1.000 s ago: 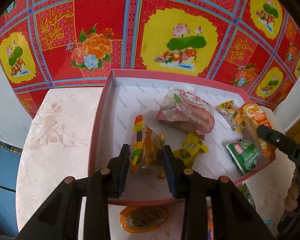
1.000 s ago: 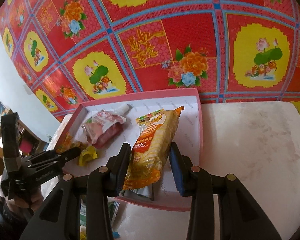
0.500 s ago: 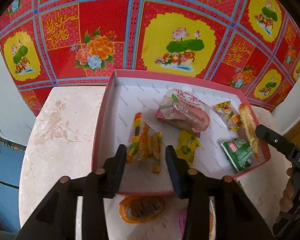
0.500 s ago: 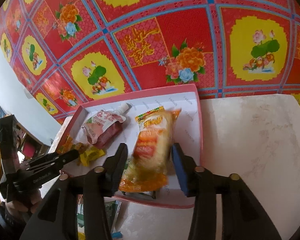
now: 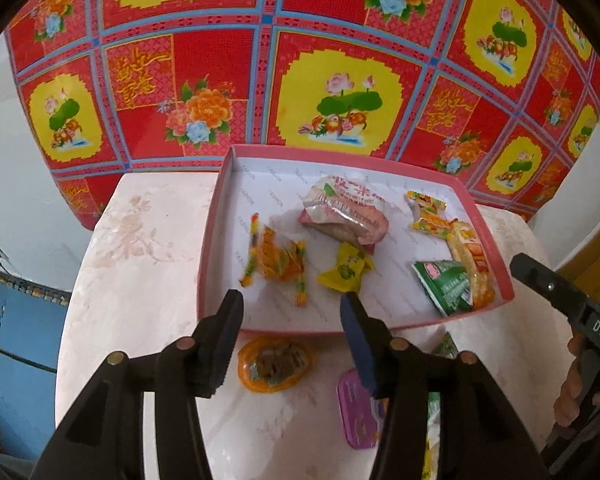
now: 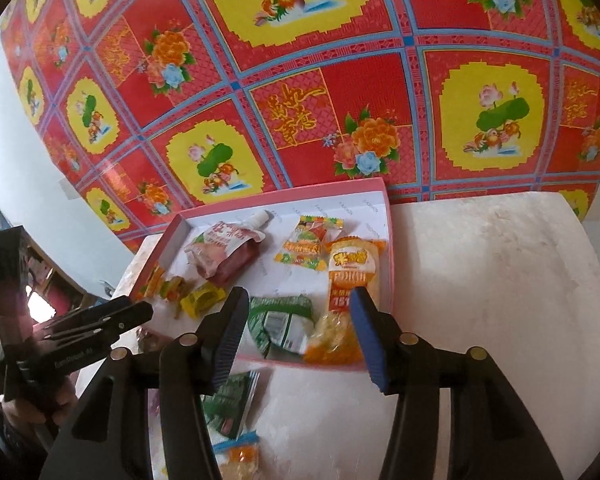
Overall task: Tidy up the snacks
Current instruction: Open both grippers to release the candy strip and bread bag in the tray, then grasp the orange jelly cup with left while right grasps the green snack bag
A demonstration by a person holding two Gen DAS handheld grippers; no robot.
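Observation:
A pink-rimmed white tray [image 5: 228, 208] [image 6: 388, 240] holds snacks. The orange-striped candy pack [image 5: 278, 262] lies at its left, just beyond my left gripper [image 5: 292, 312], which is open and empty above the front rim. The long orange cracker pack [image 6: 350, 280] [image 5: 470, 256] lies at the tray's right, below my open, empty right gripper [image 6: 300, 312]. Also in the tray are a red-white pouch [image 5: 344, 216], a yellow candy [image 5: 346, 268], a green pack [image 5: 446, 284] and a small orange-green pack [image 5: 428, 212].
On the marble table [image 5: 140, 280] in front of the tray lie an orange round pack [image 5: 274, 364], a purple jelly cup [image 5: 356, 408] and a green packet [image 6: 232, 400]. A red floral cloth [image 5: 300, 60] hangs behind. The table's right part [image 6: 500, 280] is bare.
Both grippers opened and drew back. The left let go of the striped candy pack and the right let go of the orange cracker pack; both packs now lie in the tray.

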